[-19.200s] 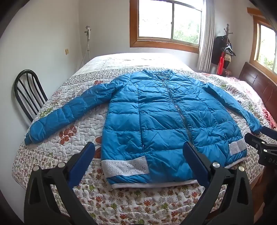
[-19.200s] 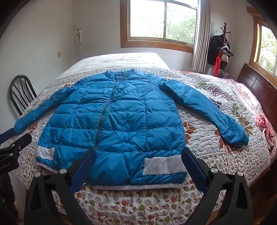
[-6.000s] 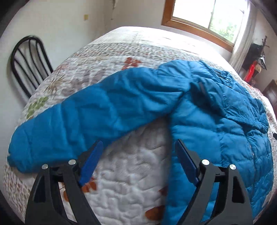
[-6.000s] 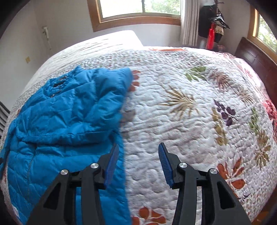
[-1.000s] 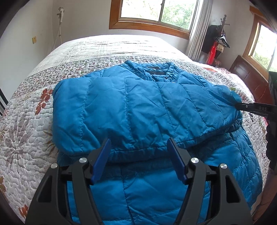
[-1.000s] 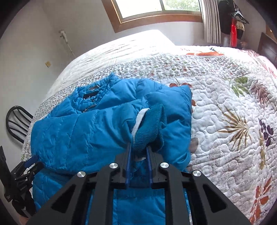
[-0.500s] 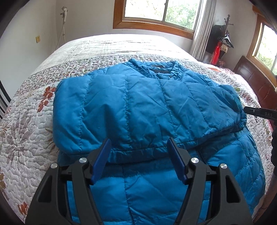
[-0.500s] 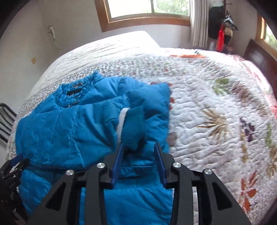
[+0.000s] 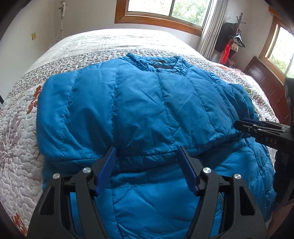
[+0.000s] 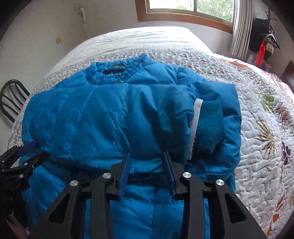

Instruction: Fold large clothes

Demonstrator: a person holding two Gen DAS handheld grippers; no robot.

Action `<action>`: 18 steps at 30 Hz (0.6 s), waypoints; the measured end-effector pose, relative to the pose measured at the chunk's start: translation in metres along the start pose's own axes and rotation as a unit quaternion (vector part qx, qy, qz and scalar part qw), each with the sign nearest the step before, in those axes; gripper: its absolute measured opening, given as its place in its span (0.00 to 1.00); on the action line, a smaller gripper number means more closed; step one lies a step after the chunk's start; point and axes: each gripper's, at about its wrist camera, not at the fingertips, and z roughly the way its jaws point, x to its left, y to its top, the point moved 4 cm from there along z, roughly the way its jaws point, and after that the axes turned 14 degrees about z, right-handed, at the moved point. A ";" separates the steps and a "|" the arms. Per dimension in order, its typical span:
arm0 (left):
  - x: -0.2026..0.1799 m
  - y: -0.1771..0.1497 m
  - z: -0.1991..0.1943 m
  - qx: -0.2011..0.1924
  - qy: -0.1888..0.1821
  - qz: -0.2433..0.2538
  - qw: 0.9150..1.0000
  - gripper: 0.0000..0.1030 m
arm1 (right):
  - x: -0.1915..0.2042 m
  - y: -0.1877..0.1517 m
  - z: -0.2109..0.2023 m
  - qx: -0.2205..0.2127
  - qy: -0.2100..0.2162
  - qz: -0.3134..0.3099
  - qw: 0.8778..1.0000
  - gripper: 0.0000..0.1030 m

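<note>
A blue jacket [image 9: 139, 110] is lying on the quilt [image 9: 18, 147] of a bed, collar [image 9: 158, 60] pointing far toward the window [image 9: 165, 9]. Both sleeves are lying folded across the chest, and the knit cuff [image 10: 209, 125] of the top sleeve, with its white band, is resting toward the right side. The left gripper [image 9: 147, 156] is hovering over the near edge of the folded sleeve, its jaws spread wide and holding nothing. The right gripper [image 10: 147, 161] is hanging just near of the sleeve edge, left of the cuff, its jaws parted and empty. A chair [image 10: 11, 97] is standing at the left of the bed.
</note>
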 end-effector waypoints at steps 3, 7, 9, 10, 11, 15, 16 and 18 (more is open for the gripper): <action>0.000 -0.003 0.006 0.005 -0.001 0.000 1.000 0.60 | -0.001 -0.003 0.006 0.005 -0.002 0.000 1.000 0.34; 0.001 -0.006 0.006 0.005 0.017 -0.002 1.000 0.45 | 0.001 -0.007 0.007 -0.004 -0.014 -0.009 1.000 0.34; 0.001 -0.006 0.004 0.004 0.013 -0.003 1.000 0.38 | 0.004 -0.008 0.008 -0.011 -0.023 -0.018 1.000 0.35; 0.002 -0.006 0.001 0.002 0.015 -0.006 1.000 0.37 | 0.005 -0.008 0.007 -0.016 -0.026 -0.019 0.999 0.35; 0.001 -0.006 -0.005 -0.004 0.027 -0.003 1.000 0.30 | 0.005 -0.008 0.004 -0.019 -0.025 -0.018 0.999 0.35; -0.007 0.001 -0.032 -0.040 0.007 0.007 0.999 0.16 | 0.004 -0.007 -0.012 -0.024 -0.002 -0.006 1.000 0.35; -0.008 0.002 -0.034 -0.042 -0.006 0.003 0.999 0.17 | 0.005 -0.007 -0.016 -0.025 0.006 -0.006 1.000 0.35; -0.006 0.000 -0.030 -0.038 -0.009 -0.002 0.999 0.15 | 0.007 -0.008 -0.021 -0.028 0.014 -0.008 0.999 0.35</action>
